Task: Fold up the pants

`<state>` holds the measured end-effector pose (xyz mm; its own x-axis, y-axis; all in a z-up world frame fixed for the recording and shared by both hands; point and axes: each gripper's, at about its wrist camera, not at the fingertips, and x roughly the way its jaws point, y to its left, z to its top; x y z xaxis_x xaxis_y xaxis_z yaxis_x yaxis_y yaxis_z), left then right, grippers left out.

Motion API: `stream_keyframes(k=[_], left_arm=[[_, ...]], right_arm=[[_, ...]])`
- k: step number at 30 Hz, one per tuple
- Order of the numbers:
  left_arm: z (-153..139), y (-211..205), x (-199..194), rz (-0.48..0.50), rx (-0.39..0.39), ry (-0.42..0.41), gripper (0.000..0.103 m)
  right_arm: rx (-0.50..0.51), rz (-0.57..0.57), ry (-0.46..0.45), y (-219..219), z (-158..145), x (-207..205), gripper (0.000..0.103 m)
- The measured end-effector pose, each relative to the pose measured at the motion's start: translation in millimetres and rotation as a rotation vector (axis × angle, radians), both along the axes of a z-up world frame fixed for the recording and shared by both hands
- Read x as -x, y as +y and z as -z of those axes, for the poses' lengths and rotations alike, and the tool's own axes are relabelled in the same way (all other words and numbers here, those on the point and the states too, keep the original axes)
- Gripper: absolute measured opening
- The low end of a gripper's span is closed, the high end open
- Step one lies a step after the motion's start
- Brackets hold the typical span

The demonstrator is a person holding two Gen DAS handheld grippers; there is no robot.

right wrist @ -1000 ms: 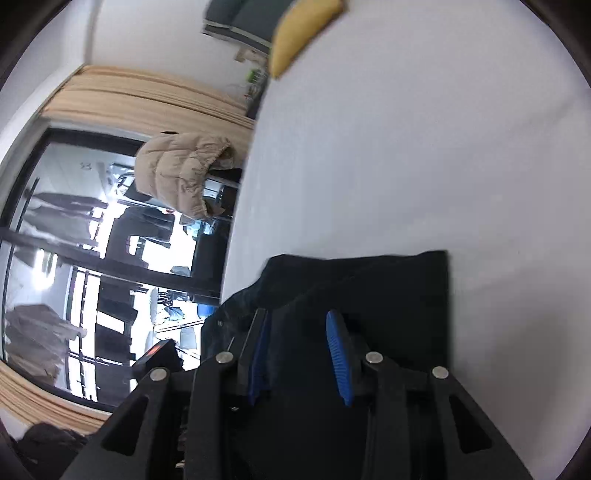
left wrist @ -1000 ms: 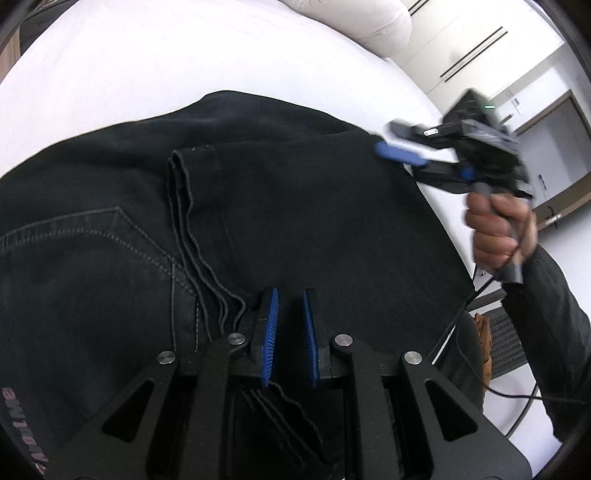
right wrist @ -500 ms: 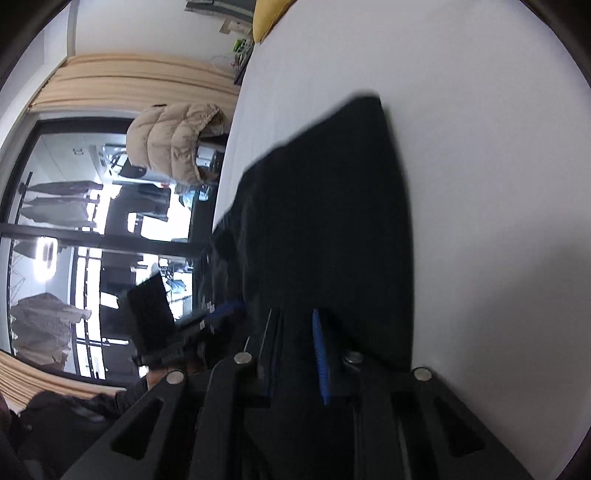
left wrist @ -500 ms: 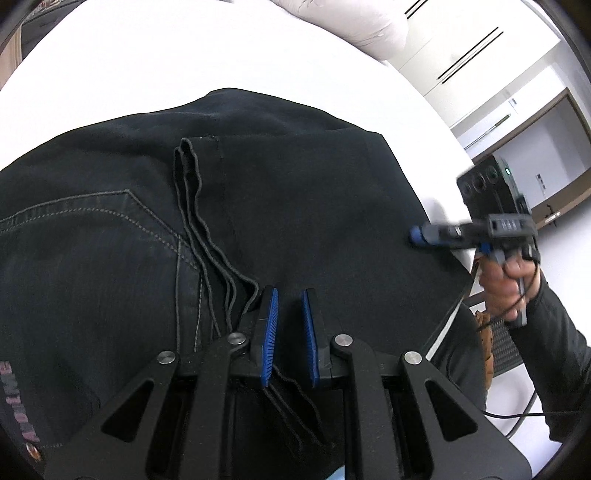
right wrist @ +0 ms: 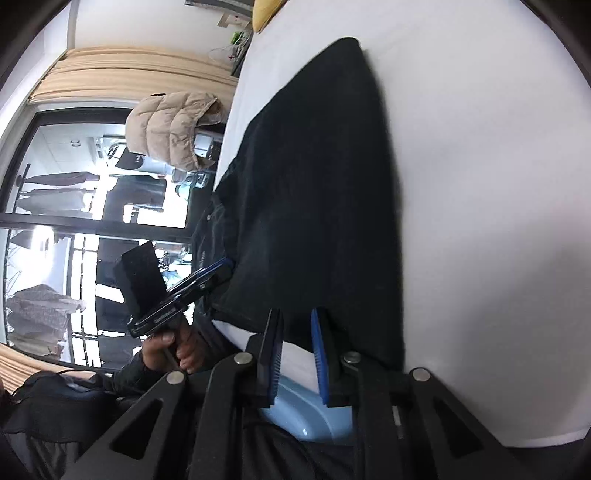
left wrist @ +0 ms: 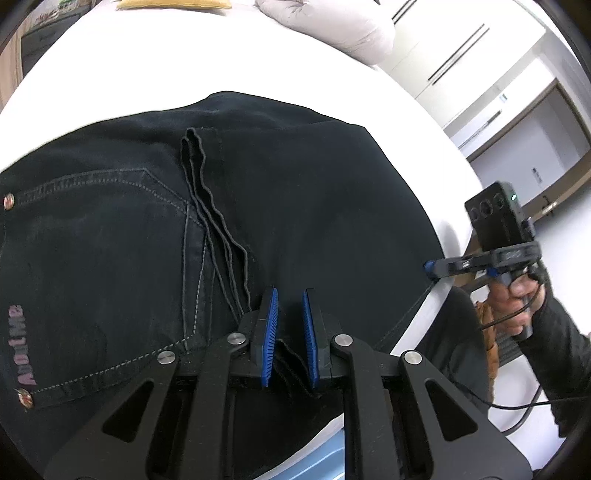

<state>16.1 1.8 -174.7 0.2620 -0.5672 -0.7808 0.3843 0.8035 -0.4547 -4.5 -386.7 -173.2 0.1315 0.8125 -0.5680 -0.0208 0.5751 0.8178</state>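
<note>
The black pants (left wrist: 295,206) lie folded on the white bed; they also show in the right wrist view (right wrist: 317,192). A back pocket (left wrist: 92,240) and the layered leg hems (left wrist: 207,206) face up. My left gripper (left wrist: 290,295) is over the near edge of the pants, its blue pads a narrow gap apart with a fold of fabric between them. My right gripper (right wrist: 295,325) is at the right edge of the pants by the bed's edge, its jaws slightly apart with nothing clearly held. It also shows in the left wrist view (left wrist: 430,266).
The white bed (left wrist: 184,55) extends beyond the pants. A grey pillow (left wrist: 325,26) and a yellow cushion (left wrist: 173,3) lie at its far end. A light blue object (right wrist: 314,417) sits below the bed edge. A beige jacket (right wrist: 173,125) hangs by the window.
My right gripper has come down from above the pants to their right edge by the bed's side, and its jaws have narrowed. My left gripper has stayed in place on the fabric.
</note>
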Motion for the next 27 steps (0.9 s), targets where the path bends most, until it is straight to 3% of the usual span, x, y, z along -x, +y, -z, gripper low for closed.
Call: stream_keyframes(k=[1,5,7,9,10,11,12,13,15,16,19,23,27], left_arm=[[2.1,4.6,-1.5,-0.007,0.026,0.010,0.014],[13.1,19.7,-2.0,-0.018,0.136,0.024,0.013],[6.4,23.1,-1.0,-0.031,0.152,0.033,0.014],[-6.9,32.5,5.2,-0.068,0.138,0.030,0.014],[-15.7,39.3,11.2,-0.078,0.146,0.019,0.014],[-27.7,51.5,21.2,-0.090,0.169,-0.007,0.014],[-36.6,63.7,30.0,-0.113,0.183,-0.033,0.014],[-41.3,75.4,35.6,-0.132,0.197,-0.050,0.021],[-50.8,108.6,51.9,-0.216,0.242,-0.074,0.069],[-52.5,133.9,64.2,-0.312,0.279,-0.087,0.101],[-50.2,195.4,89.8,-0.543,0.374,-0.093,0.103],[-30.5,248.5,122.3,-0.725,0.513,-0.017,0.103],[-8.9,269.8,137.3,-0.823,0.550,0.047,0.103]], right_arm=[[0.009,0.005,0.000,-0.1,2.6,-1.4,0.000],[-0.057,0.072,0.009,-7.6,13.6,6.6,0.000],[-0.020,0.086,-0.011,-4.4,2.4,9.3,0.003],[0.006,0.110,-0.058,-1.8,-19.2,12.6,0.036],[-0.006,0.141,-0.094,-0.8,-33.2,14.7,0.065],[-0.023,0.177,-0.136,0.3,-46.6,17.6,0.084],[-0.046,0.215,-0.194,3.1,-62.7,20.7,0.088],[-0.069,0.224,-0.242,8.3,-74.7,21.4,0.089],[-0.112,0.207,-0.296,24.7,-90.6,16.5,0.089],[-0.133,0.197,-0.299,32.8,-93.0,12.7,0.088],[-0.182,0.155,-0.291,67.6,-91.6,-7.3,0.088],[-0.217,0.106,-0.261,116.0,-77.3,-30.9,0.081],[-0.241,0.090,-0.234,143.0,-64.9,-46.6,0.075]])
